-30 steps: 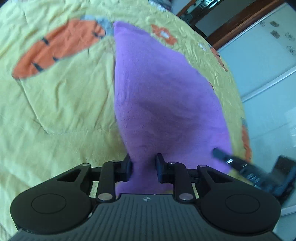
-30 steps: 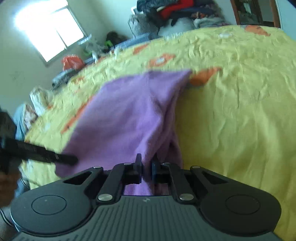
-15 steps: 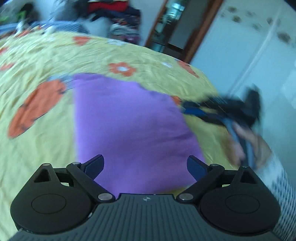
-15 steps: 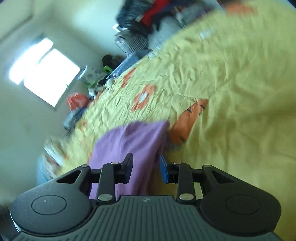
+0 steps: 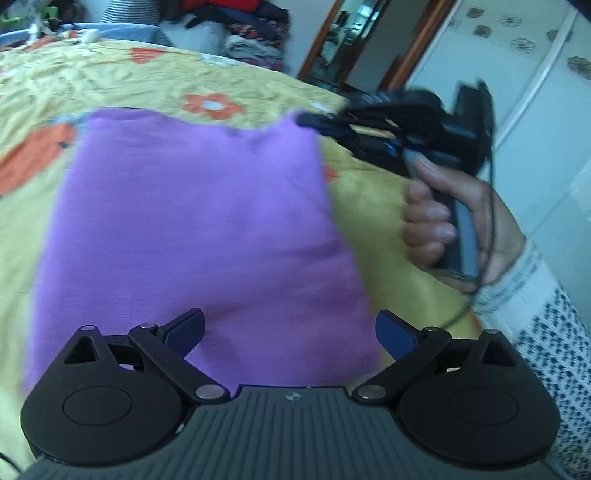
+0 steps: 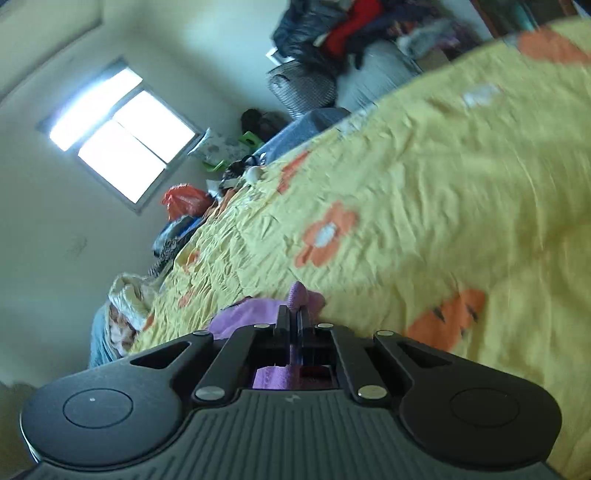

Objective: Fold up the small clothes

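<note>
A purple cloth (image 5: 192, 221) lies flat on the yellow flowered bedspread (image 5: 147, 81). My left gripper (image 5: 288, 325) hovers over the cloth's near edge. Its jaws are opening wide and the pads touch nothing. In the left wrist view a hand (image 5: 443, 214) holds my right gripper (image 5: 306, 120), whose tip sits at the cloth's far right corner. In the right wrist view the right gripper (image 6: 295, 314) is shut, with a fold of the purple cloth (image 6: 251, 314) pinched between its pads. The rest of the cloth is hidden below the gripper body.
Piled clothes (image 5: 236, 22) sit beyond the bed's far side, next to a doorway (image 5: 340, 40) and a white wardrobe (image 5: 535, 92). A window (image 6: 118, 136) and loose clutter (image 6: 184, 199) line the bed's other edge. A patterned sleeve (image 5: 546, 325) is at the right.
My left gripper let go of the purple cloth and spread wide. My right gripper opened briefly, moved to the cloth's far corner and shut on it. The cloth now lies flat.
</note>
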The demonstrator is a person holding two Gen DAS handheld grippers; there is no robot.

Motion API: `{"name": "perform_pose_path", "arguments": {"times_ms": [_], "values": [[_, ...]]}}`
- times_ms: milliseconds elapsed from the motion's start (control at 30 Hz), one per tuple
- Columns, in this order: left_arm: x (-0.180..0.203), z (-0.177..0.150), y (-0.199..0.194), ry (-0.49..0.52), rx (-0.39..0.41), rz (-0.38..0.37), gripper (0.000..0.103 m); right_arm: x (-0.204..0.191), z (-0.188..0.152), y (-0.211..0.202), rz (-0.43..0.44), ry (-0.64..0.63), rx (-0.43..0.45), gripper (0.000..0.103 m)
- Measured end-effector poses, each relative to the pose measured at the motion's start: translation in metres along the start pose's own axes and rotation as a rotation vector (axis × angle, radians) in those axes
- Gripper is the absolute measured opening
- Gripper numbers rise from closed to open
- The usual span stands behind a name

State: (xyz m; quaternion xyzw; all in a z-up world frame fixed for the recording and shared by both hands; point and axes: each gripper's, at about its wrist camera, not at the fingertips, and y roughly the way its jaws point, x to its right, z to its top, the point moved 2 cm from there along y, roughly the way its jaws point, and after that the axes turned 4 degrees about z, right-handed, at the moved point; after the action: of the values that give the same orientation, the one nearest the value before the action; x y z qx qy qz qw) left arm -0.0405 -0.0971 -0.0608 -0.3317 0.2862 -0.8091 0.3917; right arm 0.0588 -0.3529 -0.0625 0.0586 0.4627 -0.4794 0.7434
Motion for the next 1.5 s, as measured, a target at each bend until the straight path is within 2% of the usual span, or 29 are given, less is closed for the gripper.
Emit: {"name": "perform_pose_path", "arguments": {"times_ms": [100, 167, 267, 400, 467, 533, 600, 633, 700, 800, 833, 867, 933, 1000, 1033, 1067, 1133, 1167, 1233, 1267, 1333, 1367, 1400, 1433, 1500], "values": [[0.017, -0.003, 0.017, -0.001, -0.008, -0.037, 0.099, -0.001, 0.007, 0.0, -0.021, -0.038, -0.02, 0.003], [0.024, -0.003, 0.032, -0.022, -0.04, -0.042, 0.099, 0.006, 0.009, 0.002, -0.036, -0.034, -0.026, 0.003], [0.034, -0.004, 0.041, -0.003, -0.019, -0.077, 0.1, 0.016, 0.008, 0.015, -0.088, -0.069, -0.061, 0.003], [0.05, -0.008, 0.047, 0.082, 0.008, -0.033, 0.101, 0.039, -0.001, 0.038, -0.165, -0.083, -0.133, 0.003], [0.058, -0.014, 0.04, 0.12, -0.005, -0.023, 0.101, 0.046, -0.004, 0.044, -0.157, -0.051, -0.162, 0.005], [0.059, -0.022, 0.021, 0.135, -0.037, -0.1, 0.101, 0.044, 0.0, 0.034, -0.162, -0.047, -0.148, 0.008], [0.049, -0.027, -0.009, 0.123, -0.042, -0.172, 0.102, 0.023, 0.003, 0.012, -0.19, -0.132, -0.128, 0.01], [0.04, -0.03, -0.027, 0.122, -0.027, -0.176, 0.102, 0.009, 0.0, -0.002, -0.208, -0.198, -0.112, 0.01], [0.016, -0.032, -0.06, 0.144, 0.04, -0.149, 0.103, -0.022, -0.018, -0.034, -0.189, -0.278, -0.092, 0.01], [-0.032, -0.026, -0.084, 0.15, 0.106, -0.017, 0.103, -0.069, -0.075, -0.068, -0.117, -0.38, -0.112, 0.01], [-0.049, -0.025, -0.086, 0.137, 0.117, 0.001, 0.103, -0.082, -0.097, -0.073, -0.101, -0.405, -0.128, 0.01], [-0.063, -0.026, -0.086, 0.115, 0.121, 0.007, 0.103, -0.092, -0.117, -0.075, -0.073, -0.417, -0.145, 0.01], [-0.083, -0.032, -0.074, 0.08, 0.064, 0.005, 0.1, -0.105, -0.152, -0.07, -0.05, -0.415, -0.196, 0.01], [-0.09, -0.043, -0.062, 0.087, 0.023, 0.01, 0.096, -0.107, -0.18, -0.06, -0.09, -0.446, -0.261, 0.009], [-0.088, -0.05, -0.056, 0.117, 0.007, 0.023, 0.096, -0.101, -0.189, -0.054, -0.171, -0.478, -0.285, 0.007], [-0.082, -0.057, -0.055, 0.16, -0.002, 0.03, 0.097, -0.096, -0.194, -0.057, -0.211, -0.527, -0.263, 0.006], [-0.073, -0.074, -0.06, 0.222, -0.002, 0.047, 0.098, -0.083, -0.185, -0.068, -0.217, -0.439, -0.244, 0.006], [-0.075, -0.076, -0.061, 0.219, -0.029, 0.04, 0.098, -0.082, -0.18, -0.07, -0.225, -0.41, -0.258, 0.006], [-0.082, -0.066, -0.073, 0.156, -0.032, 0.008, 0.099, -0.096, -0.174, -0.071, -0.285, -0.481, -0.277, 0.007], [-0.09, -0.052, -0.076, 0.122, -0.002, -0.002, 0.101, -0.102, -0.164, -0.072, -0.297, -0.481, -0.257, 0.011], [-0.107, -0.018, -0.082, 0.049, 0.074, 0.05, 0.103, -0.103, -0.138, -0.071, -0.289, -0.413, -0.198, 0.048], [-0.118, 0.002, -0.078, 0.016, 0.103, 0.064, 0.103, -0.098, -0.124, -0.068, -0.292, -0.379, -0.17, 0.093], [-0.127, 0.021, -0.067, -0.002, 0.106, 0.073, 0.103, -0.09, -0.113, -0.063, -0.295, -0.36, -0.138, 0.103], [-0.134, 0.041, -0.047, -0.004, 0.068, 0.096, 0.103, -0.083, -0.103, -0.055, -0.285, -0.344, -0.117, 0.103], [-0.15, 0.067, -0.015, -0.047, 0.015, 0.121, 0.103, -0.059, -0.085, -0.039, -0.248, -0.222, -0.118, 0.103]]}}
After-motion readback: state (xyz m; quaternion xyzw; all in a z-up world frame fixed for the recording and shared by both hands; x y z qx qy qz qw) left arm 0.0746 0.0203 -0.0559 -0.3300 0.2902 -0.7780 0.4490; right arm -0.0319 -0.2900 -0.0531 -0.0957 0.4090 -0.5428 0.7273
